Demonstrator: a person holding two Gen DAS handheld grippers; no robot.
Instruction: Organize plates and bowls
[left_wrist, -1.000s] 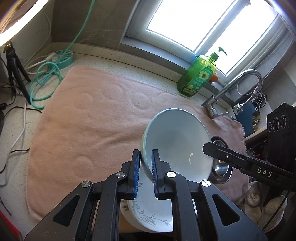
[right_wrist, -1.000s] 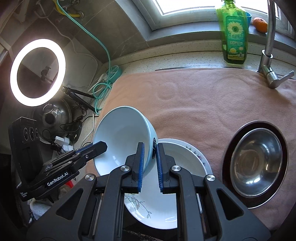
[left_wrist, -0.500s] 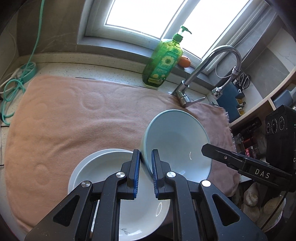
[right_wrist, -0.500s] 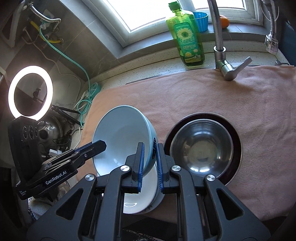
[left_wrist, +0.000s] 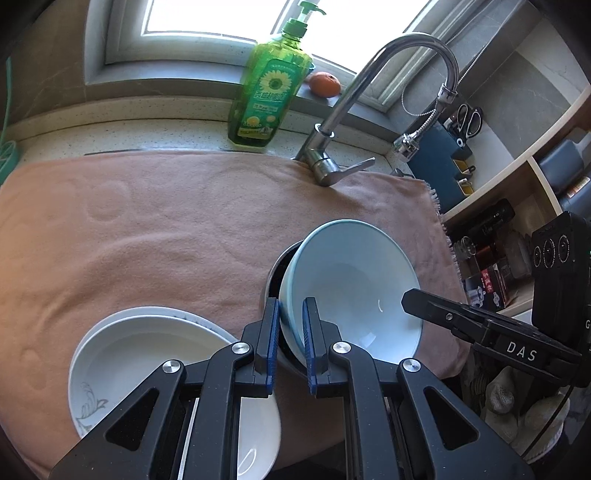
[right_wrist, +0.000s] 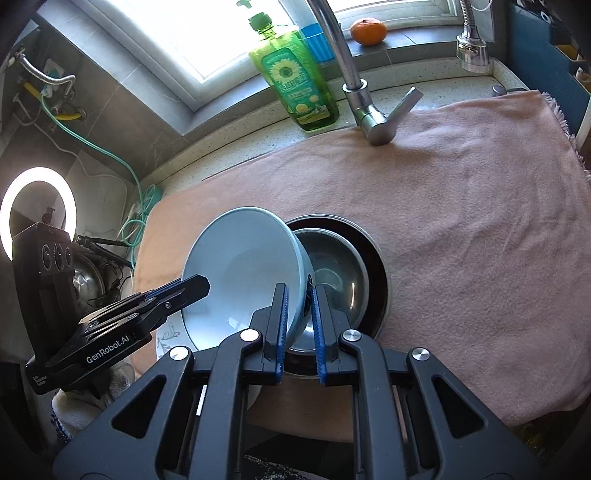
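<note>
Both grippers grip one pale blue bowl (left_wrist: 351, 291) by opposite sides of its rim. In the left wrist view the left gripper (left_wrist: 290, 343) rises from the bottom centre of the frame, its blue-padded jaws clamped on the bowl's near-left edge, and the right gripper (left_wrist: 424, 306) reaches in from the lower right to bite the far rim. In the right wrist view the right gripper (right_wrist: 298, 332) sits at bottom centre, jaws clenched on the bowl's (right_wrist: 245, 273) right edge, with the left gripper (right_wrist: 192, 290) coming in from the lower left onto the other side.

The bowl is tilted, its opening facing the left wrist camera, and it hangs partly over a steel bowl (right_wrist: 340, 277) that sits inside a dark-rimmed dish (right_wrist: 380, 273) at the centre of that frame. I cannot tell whether the blue bowl touches the steel one. In the left wrist view only a dark sliver of that dish (left_wrist: 275, 273) shows behind the blue bowl.

At the lower left of the left wrist frame, stacked white plates (left_wrist: 129, 350) with a leaf print lie on the pink towel (left_wrist: 147, 229) that covers the counter. Along the top of the frame stand a green soap bottle (left_wrist: 271, 92), an orange (left_wrist: 324, 84) on the sill, and a chrome faucet (left_wrist: 369, 85). A lit ring light (right_wrist: 37, 214) glows at the left edge of the right wrist view.
</note>
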